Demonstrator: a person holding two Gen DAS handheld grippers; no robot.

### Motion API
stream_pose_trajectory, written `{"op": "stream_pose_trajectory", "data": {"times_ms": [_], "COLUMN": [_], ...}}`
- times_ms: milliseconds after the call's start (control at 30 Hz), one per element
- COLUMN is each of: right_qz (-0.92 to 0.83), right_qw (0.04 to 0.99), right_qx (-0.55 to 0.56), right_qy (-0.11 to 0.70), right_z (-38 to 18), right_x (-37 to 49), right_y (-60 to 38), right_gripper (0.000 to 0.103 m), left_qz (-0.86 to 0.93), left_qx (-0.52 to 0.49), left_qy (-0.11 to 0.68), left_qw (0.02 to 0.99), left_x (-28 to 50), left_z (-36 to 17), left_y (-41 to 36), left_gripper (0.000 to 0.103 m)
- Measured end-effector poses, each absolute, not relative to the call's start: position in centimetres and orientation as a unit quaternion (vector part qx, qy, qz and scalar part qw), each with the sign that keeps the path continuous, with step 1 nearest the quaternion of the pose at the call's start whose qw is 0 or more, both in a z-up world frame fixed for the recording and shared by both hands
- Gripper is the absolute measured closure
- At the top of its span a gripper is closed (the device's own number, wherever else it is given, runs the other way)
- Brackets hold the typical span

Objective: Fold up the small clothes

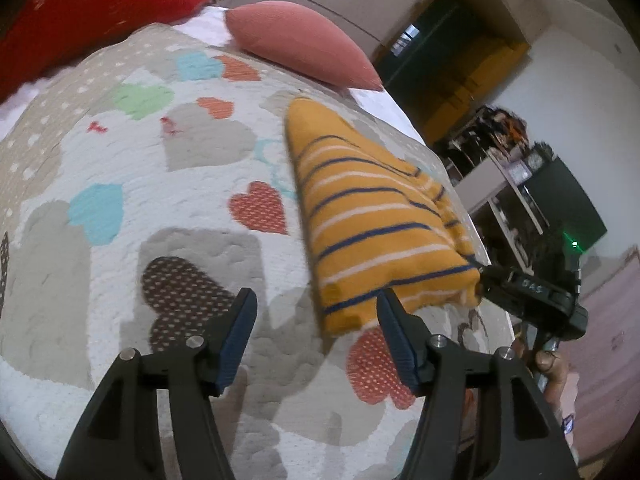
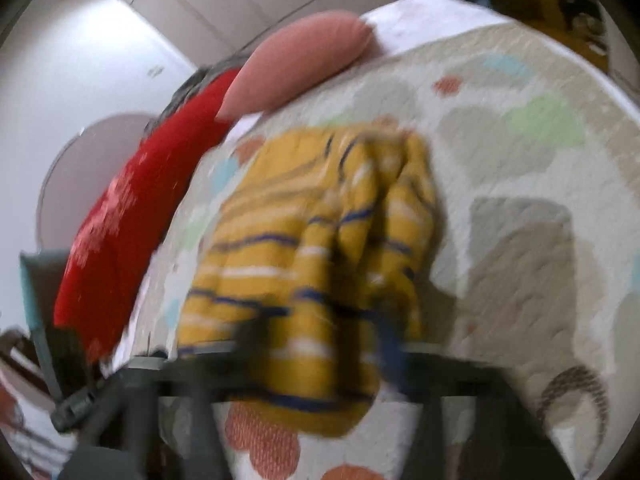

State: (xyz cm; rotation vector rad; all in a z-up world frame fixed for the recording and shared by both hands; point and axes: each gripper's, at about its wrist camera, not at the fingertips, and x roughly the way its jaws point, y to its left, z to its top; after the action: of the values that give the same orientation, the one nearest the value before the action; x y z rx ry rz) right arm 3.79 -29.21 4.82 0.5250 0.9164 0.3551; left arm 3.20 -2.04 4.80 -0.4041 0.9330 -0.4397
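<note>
Here, heart-print quilt (image 1: 192, 216), pink cushion (image 1: 304, 44), left gripper (image 1: 316, 312) jaws released, right gripper (image 1: 520, 286) jaws grasping striped garment (image 1: 372, 216).

The left gripper (image 1: 316, 310) points downward, its jaws standing apart with nothing between them; its blue-padded fingertips (image 1: 240, 320) sit at about seven and five o'clock in its own view. The right gripper (image 1: 486, 272), seen from the left wrist at four o'clock, is pinched onto the striped garment's (image 1: 372, 216) corner. A hand (image 1: 554, 368) grips its handle at five o'clock.
</note>
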Motion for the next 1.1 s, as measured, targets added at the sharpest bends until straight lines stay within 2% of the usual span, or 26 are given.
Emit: {"op": "stream_pose_trajectory", "data": {"times_ms": [67, 133, 267, 333, 367, 400, 433, 467, 500, 633, 667, 733, 767, 800, 900, 967, 1000, 1033, 1100], "right_qz": [0.189, 0.169, 0.108, 0.108, 0.111, 0.114, 0.118, 0.121, 0.12, 0.133, 0.134, 0.165, 0.18, 0.188, 0.254, 0.266, 0.25, 0.225, 0.163], "right_qw": [0.854, 0.859, 0.857, 0.868, 0.874, 0.877, 0.88, 0.881, 0.881, 0.844, 0.831, 0.813, 0.802, 0.8, 0.79, 0.8, 0.812, 0.823, 0.846], "right_qx": [0.272, 0.281, 0.223, 0.209, 0.216, 0.229, 0.247, 0.265, 0.276, 0.307, 0.315, 0.35, 0.369, 0.375, 0.384, 0.367, 0.346, 0.32, 0.248], "right_qy": [0.4, 0.393, 0.452, 0.438, 0.421, 0.406, 0.389, 0.372, 0.365, 0.42, 0.438, 0.434, 0.435, 0.43, 0.404, 0.393, 0.399, 0.411, 0.443], "right_z": [5.4, 5.2, 3.0, 4.1, 4.9, 5.4, 5.9, 6.2, 6.2, 2.5, 0.8, -0.5, -0.5, -0.3, 1.6, 2.5, 2.5, 2.3, 1.6], "right_x": [2.9, 2.5, 2.8, 2.2, 2.0, 2.0, 2.1, 2.5, 3.0, 8.0, 9.0, 9.7, 9.9, 9.8, 9.0, 7.8, 7.4, 7.2, 7.0], "right_y": [-30.6, -32.4, -33.2, -33.0, -33.2, -33.5, -34.0, -34.4, -34.7, -33.6, -33.0, -31.8, -31.3, -30.8, -29.0, -27.9, -27.2, -26.7, -25.8], "right_gripper": [0.093, 0.093, 0.092, 0.087, 0.078, 0.053, 0.037, 0.013, 0.01, 0.011, 0.016, 0.039, 0.048, 0.05, 0.057, 0.056, 0.051, 0.048, 0.031], "left_qz": [-0.215, -0.218, -0.224, -0.238, -0.245, -0.252, -0.264, -0.274, -0.289, -0.326, -0.318, -0.314, -0.311, -0.311, -0.301, -0.286, -0.266, -0.236, -0.183], "left_qx": [-0.182, -0.178, -0.174, -0.17, -0.166, -0.163, -0.163, -0.164, -0.168, -0.186, -0.174, -0.153, -0.155, -0.161, -0.149, -0.122, -0.1, -0.065, 0.004], "left_qy": [0.44, 0.438, 0.456, 0.461, 0.463, 0.462, 0.46, 0.459, 0.459, 0.512, 0.529, 0.519, 0.521, 0.518, 0.495, 0.494, 0.496, 0.497, 0.497], "left_qw": [0.853, 0.854, 0.843, 0.838, 0.836, 0.834, 0.832, 0.829, 0.823, 0.773, 0.767, 0.78, 0.78, 0.78, 0.801, 0.812, 0.82, 0.832, 0.848], "left_x": [3.4, 4.2, 6.8, 8.3, 9.1, 9.7, 10.4, 10.9, 11.5, 13.3, 13.4, 13.0, 13.0, 13.1, 12.4, 11.3, 10.9, 10.5, 9.6], "left_z": [5.1, 5.1, 3.8, 3.4, 3.3, 3.3, 3.2, 3.2, 2.9, 0.0, -0.7, 0.1, 0.7, 1.6, 4.8, 6.1, 6.0, 5.6, 4.6], "left_y": [-2.6, -3.1, -4.3, -5.0, -5.4, -5.8, -6.2, -6.6, -7.2, -9.9, -10.6, -10.7, -10.2, -9.4, -7.2, -6.3, -6.3, -6.4, -6.4], "left_gripper": [0.037, 0.022, 0.022, 0.018, 0.016, 0.014, 0.011, 0.01, 0.007, 0.004, 0.005, 0.04, 0.047, 0.06, 0.062, 0.055, 0.046, 0.045, 0.045]}}
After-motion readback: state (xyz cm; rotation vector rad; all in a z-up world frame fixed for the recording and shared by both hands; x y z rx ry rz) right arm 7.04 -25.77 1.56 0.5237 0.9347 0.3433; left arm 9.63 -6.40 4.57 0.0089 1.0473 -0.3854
